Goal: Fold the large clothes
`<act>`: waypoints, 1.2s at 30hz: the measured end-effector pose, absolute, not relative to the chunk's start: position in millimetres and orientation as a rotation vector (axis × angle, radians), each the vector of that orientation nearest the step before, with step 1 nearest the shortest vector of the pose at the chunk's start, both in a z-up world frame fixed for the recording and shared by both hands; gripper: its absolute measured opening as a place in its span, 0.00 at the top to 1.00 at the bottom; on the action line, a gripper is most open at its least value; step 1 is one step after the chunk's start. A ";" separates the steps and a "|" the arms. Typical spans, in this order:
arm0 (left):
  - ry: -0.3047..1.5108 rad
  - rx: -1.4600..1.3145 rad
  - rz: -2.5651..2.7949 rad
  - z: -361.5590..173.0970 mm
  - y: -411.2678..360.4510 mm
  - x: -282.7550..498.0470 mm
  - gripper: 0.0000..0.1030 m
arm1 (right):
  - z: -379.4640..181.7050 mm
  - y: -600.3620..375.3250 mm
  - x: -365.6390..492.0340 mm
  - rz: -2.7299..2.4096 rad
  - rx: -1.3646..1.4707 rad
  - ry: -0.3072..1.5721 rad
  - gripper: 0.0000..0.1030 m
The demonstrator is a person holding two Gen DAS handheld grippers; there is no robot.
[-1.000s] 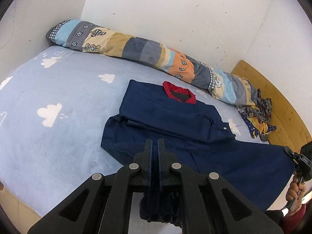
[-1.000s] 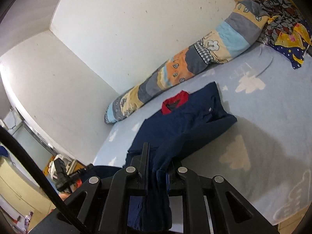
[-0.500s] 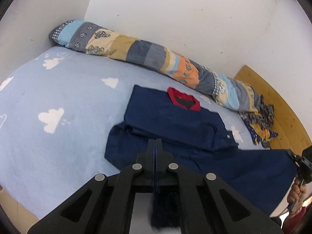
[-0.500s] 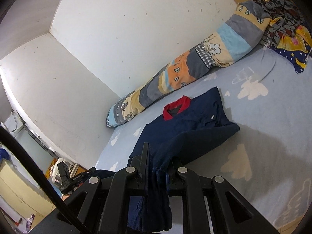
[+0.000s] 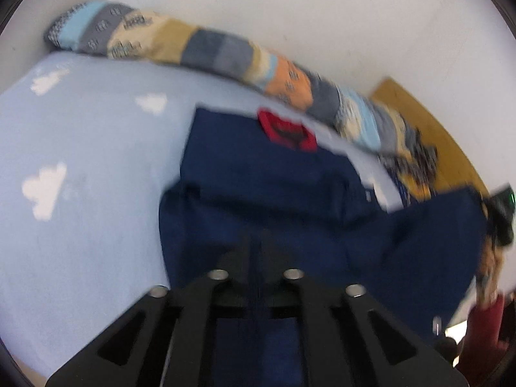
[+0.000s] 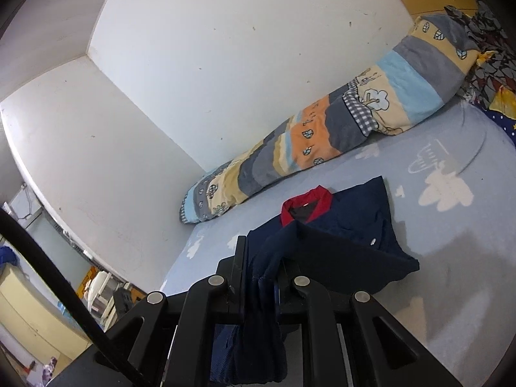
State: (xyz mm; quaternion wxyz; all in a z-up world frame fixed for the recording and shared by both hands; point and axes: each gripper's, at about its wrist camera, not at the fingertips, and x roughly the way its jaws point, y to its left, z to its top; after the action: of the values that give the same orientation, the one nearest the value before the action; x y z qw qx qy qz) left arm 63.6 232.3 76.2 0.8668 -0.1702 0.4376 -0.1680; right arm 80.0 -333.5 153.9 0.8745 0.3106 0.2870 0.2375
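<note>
A navy garment [image 5: 264, 187] with a red collar [image 5: 287, 129] lies on the light blue bed sheet [image 5: 84, 193]. Its sleeves are folded over the body. My left gripper [image 5: 258, 242] is shut on the garment's hem, which hangs between its fingers. The left wrist view is blurred. My right gripper [image 6: 261, 258] is shut on the other hem corner of the garment [image 6: 348, 245], bunched between its fingers and lifted above the bed. The right gripper also shows at the right edge of the left wrist view [image 5: 496, 219].
A long rolled patchwork quilt [image 6: 322, 138] lies along the white wall behind the garment. Patterned clothes [image 6: 490, 74] are piled at the far right by a wooden board [image 5: 429, 135]. Furniture stands beyond the bed's left edge [image 6: 96, 290].
Both grippers have lifted the hem and carried it forward, towards the collar. The lower part of the garment now rises off the sheet. The left view has become blurred from motion.
</note>
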 end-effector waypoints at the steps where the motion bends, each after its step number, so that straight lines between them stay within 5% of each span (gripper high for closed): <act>1: 0.940 -0.364 -0.343 67.3 237.8 52.1 0.56 | 152.4 -334.9 78.6 0.495 0.644 0.602 0.88; 2: 0.946 -0.386 -0.338 60.2 242.1 41.9 0.32 | 151.0 -336.2 77.7 0.499 0.645 0.604 0.88; 3: 0.960 -0.429 -0.337 48.8 248.4 27.7 0.28 | 149.2 -337.9 75.7 0.500 0.646 0.607 0.88; 11: 1.109 -0.688 -0.539 -22.7 254.8 -56.2 0.28 | 146.4 -341.3 61.4 0.487 0.618 0.620 0.88; 19: 1.149 -0.850 -0.713 -64.0 227.3 -57.0 0.28 | 145.7 -334.9 49.1 0.473 0.610 0.627 0.88; 20: 1.142 -0.845 -0.702 -65.3 222.8 -54.4 0.41 | 145.3 -334.1 47.6 0.472 0.611 0.627 0.88; 21: 1.140 -0.816 -0.693 -63.5 215.1 -49.8 0.68 | 145.8 -333.5 45.8 0.470 0.610 0.627 0.88; 27: 0.983 -0.560 -0.665 0.7 187.9 -41.9 0.75 | 147.9 -332.6 37.8 0.462 0.587 0.637 0.88; 36: 0.740 -0.586 -0.513 96.8 241.5 45.9 0.80 | 151.9 -345.4 67.6 0.435 0.605 0.606 0.88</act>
State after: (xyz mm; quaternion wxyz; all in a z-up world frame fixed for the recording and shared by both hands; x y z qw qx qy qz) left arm 45.9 241.5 96.8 0.8592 -0.2793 0.3524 -0.2442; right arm 67.6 -345.4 151.9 0.8869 0.2912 0.2914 0.2092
